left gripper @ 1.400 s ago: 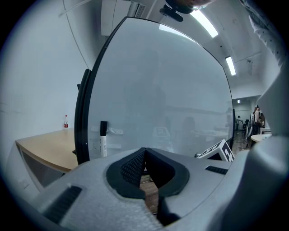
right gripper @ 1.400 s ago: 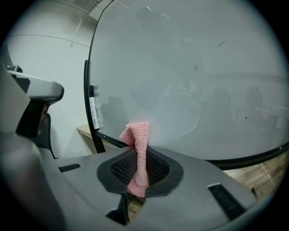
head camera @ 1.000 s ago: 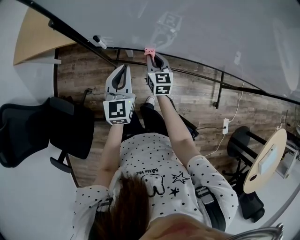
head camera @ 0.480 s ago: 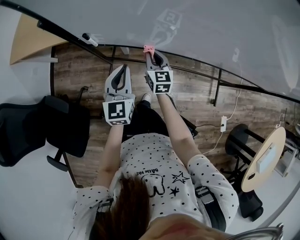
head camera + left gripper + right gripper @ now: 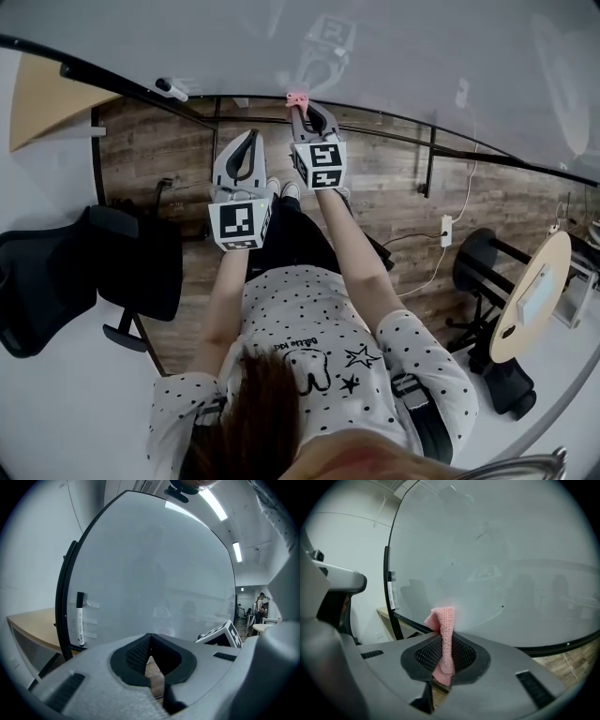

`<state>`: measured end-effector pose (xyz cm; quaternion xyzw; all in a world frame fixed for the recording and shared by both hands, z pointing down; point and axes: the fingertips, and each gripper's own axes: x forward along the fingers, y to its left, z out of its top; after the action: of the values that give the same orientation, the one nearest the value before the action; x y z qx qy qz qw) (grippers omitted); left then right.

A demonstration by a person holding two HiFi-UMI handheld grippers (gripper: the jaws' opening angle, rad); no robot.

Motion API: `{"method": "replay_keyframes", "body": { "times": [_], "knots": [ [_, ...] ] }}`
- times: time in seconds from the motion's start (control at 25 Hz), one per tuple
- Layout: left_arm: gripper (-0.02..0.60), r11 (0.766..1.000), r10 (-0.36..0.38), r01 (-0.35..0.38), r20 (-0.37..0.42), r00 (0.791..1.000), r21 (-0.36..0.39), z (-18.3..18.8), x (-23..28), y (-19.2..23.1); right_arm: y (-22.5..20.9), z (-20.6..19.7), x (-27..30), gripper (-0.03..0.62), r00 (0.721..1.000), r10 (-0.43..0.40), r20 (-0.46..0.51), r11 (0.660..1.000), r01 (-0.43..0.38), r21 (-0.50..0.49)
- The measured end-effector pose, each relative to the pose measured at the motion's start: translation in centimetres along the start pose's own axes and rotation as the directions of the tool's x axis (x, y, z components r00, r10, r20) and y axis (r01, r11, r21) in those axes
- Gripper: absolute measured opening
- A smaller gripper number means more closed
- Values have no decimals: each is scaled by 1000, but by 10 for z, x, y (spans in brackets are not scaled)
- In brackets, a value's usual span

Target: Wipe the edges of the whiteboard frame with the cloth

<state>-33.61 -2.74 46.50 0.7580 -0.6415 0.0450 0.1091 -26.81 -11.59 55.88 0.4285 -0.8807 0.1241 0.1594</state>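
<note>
**Head view:** The right gripper (image 5: 300,112) is clenched on the pink cloth (image 5: 298,98). The tip of the cloth sits at the black bottom rail of the whiteboard frame (image 5: 375,112) and seems to touch it. The left gripper (image 5: 249,139) hovers just beside the right one, short of that rail. A marker (image 5: 172,90) sits farther left along the frame. The step in hand looks like wiping the bottom rail. The next move probably calls for sliding the cloth sideways along the rail with even pressure, so it does not ride up onto the board.

**Left gripper view:** This view settles what the head view cannot: the left gripper (image 5: 150,637) has its jaws shut together with nothing between them. It also shows the frame's upright side (image 5: 61,606), with the marker (image 5: 80,619) just inside it.

**Right gripper view:** The cloth (image 5: 444,634) stands as a folded strip pinched in the right gripper (image 5: 446,644). The frame's bottom rail (image 5: 553,646) curves away to the right of it. This view does not show clearly whether the cloth presses on the rail.
</note>
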Motion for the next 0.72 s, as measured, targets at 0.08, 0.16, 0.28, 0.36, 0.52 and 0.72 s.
{"method": "replay_keyframes", "body": {
  "times": [0.08, 0.16, 0.28, 0.36, 0.52, 0.72],
  "knots": [
    [15, 1000, -20, 20, -3, 1000, 4, 1, 3, -1, -2, 1, -1, 31, 1000, -9, 2, 1000, 9, -4],
    [15, 999, -39, 39, 0, 999, 8, 2, 6, -1, -3, 0, -2, 31, 1000, -23, 5, 1000, 23, -4],
    [15, 998, -59, 59, 3, 998, 17, 1, 9, 0, -3, -1, -3, 32, 999, -39, 9, 999, 39, 0],
    [15, 997, -69, 69, 5, 998, 22, 1, 11, 0, -5, 0, -3, 31, 999, -47, 11, 999, 47, -3],
    [15, 996, -83, 83, 1, 997, 30, 2, 16, -5, -8, 1, -7, 31, 999, -50, 6, 999, 50, -15],
    [15, 997, -71, 71, -1, 998, 34, 4, 25, -16, -17, 1, -11, 31, 999, -34, 6, 999, 35, -12]
  ]
}}
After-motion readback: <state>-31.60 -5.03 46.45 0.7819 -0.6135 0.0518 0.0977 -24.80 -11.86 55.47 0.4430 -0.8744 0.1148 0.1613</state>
